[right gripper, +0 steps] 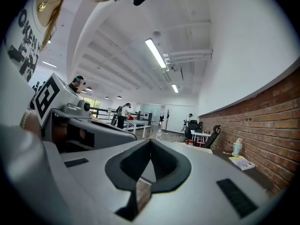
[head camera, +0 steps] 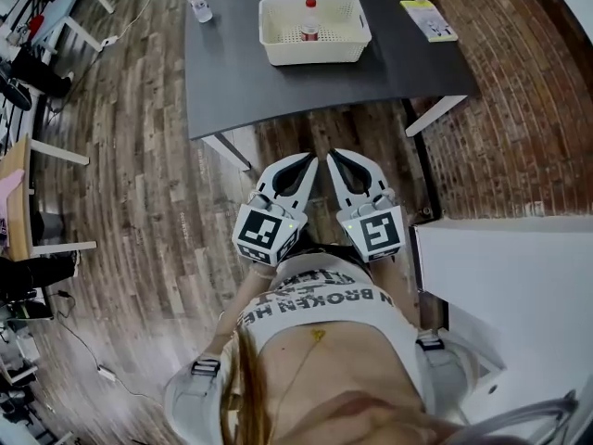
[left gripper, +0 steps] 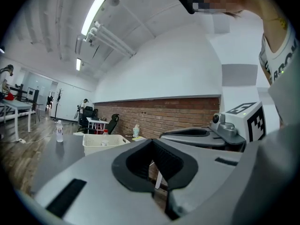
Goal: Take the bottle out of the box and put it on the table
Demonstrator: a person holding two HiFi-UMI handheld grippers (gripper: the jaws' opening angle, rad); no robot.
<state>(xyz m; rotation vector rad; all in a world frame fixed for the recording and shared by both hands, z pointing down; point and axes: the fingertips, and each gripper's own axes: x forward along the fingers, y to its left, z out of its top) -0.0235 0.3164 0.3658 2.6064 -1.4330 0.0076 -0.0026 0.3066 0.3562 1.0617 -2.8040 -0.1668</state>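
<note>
Left tool, right tool: both closed

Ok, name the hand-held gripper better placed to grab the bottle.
Left, narrowly. Both are shut, empty and short of the table; the left hand-held gripper lines up straighter with the red-capped bottle in the basket.

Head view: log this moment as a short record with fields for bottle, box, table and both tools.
bottle: red cap, upright in the box
box: white, on the dark table
second bottle: on table, outside box
left tool: shut, empty, short of the table
right tool: shut, empty, beside it
task step: bottle not yet taken
</note>
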